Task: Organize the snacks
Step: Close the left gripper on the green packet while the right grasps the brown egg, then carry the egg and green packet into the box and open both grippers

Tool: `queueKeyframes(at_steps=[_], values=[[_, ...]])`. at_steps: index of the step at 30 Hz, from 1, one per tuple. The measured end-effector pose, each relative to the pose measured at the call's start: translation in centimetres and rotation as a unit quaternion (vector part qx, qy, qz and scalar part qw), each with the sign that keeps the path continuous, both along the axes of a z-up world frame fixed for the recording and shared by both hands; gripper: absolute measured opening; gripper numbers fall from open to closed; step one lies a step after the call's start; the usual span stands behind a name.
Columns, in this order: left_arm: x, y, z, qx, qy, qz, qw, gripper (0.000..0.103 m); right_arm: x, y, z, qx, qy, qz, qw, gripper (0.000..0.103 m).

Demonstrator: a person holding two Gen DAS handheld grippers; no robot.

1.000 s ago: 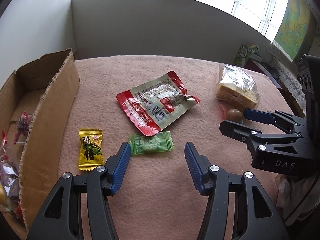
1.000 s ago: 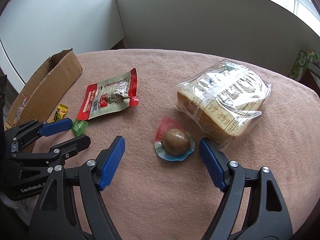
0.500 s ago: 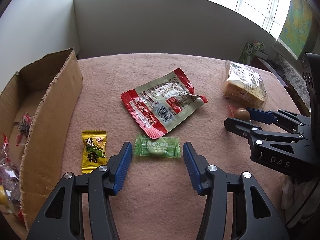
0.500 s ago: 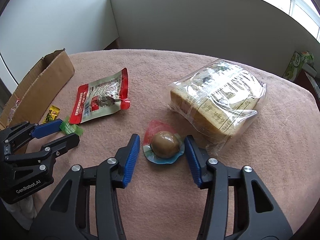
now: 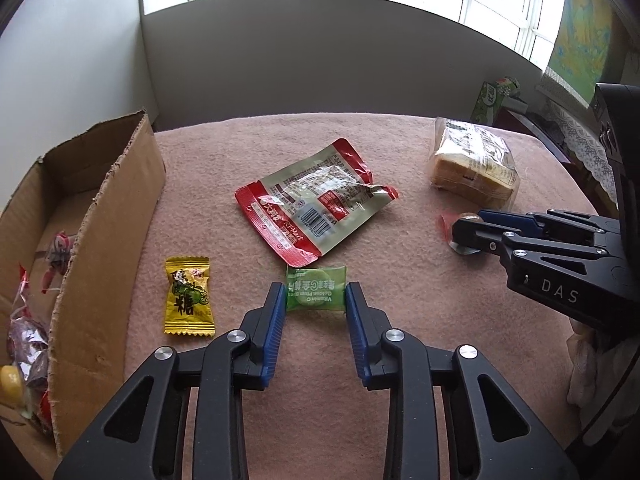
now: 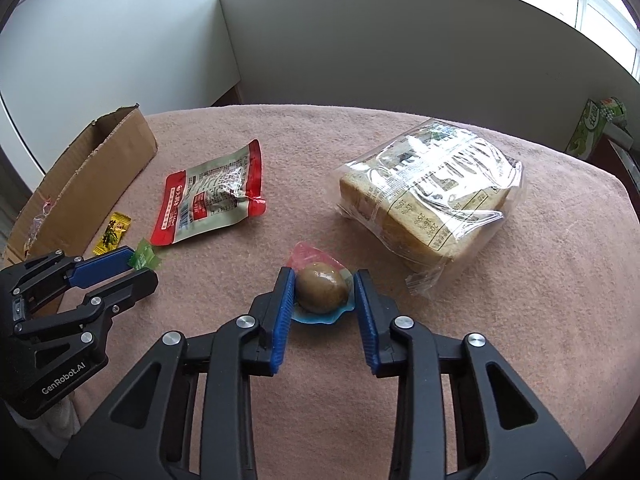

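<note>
Tabletop: pink fleece cloth. Left hand-held gripper: black frame, blue pads. Candy: translucent green wrapper, white lettering. Second candy: yellow, dark characters. Pouch: beige with red borders and a barcode. Packaged egg: brown, apparently on a blue-and-red tray. Box: plain brown cardboard.

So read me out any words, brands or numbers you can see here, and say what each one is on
"DAS": side of the right claw.
"GenRobot.AI": body of the left claw.
"Vitamin C" and "Golden Plum": green candy, seen upside down.
"糖": yellow candy.
"209", "16%", "25%": nutrition table on the bread bag, uncertain.
Red snack pouch: barcode and Chinese print too small to read.
Green carton: blurred.
</note>
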State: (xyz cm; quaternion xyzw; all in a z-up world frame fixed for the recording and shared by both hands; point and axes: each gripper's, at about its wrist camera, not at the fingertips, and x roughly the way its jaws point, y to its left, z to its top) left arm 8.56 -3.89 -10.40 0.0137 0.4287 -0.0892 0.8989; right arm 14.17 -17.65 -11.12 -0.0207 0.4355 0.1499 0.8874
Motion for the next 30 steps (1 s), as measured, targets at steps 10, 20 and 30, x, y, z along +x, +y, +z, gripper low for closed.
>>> queueKeyframes(at_steps=[10,20,30], values=[[-0.9,0.3,1.0,-0.011,-0.016,0.001,0.9998,0.029,-1.1,-0.6,0.7,0.010,-0.012,0.002,1.000,0.031],[-3.2,1.5,3.4,-0.028,-0.054,0.008,0.9981,0.029,-3.5,0.6,3.5,0.030,-0.048,0.018,0.998,0.031],[-5.2,3.8,5.8,-0.040,-0.098,0.031,0.9939,0.029,-5.2,4.2,6.6,0.054,-0.083,0.045,0.994,0.031]])
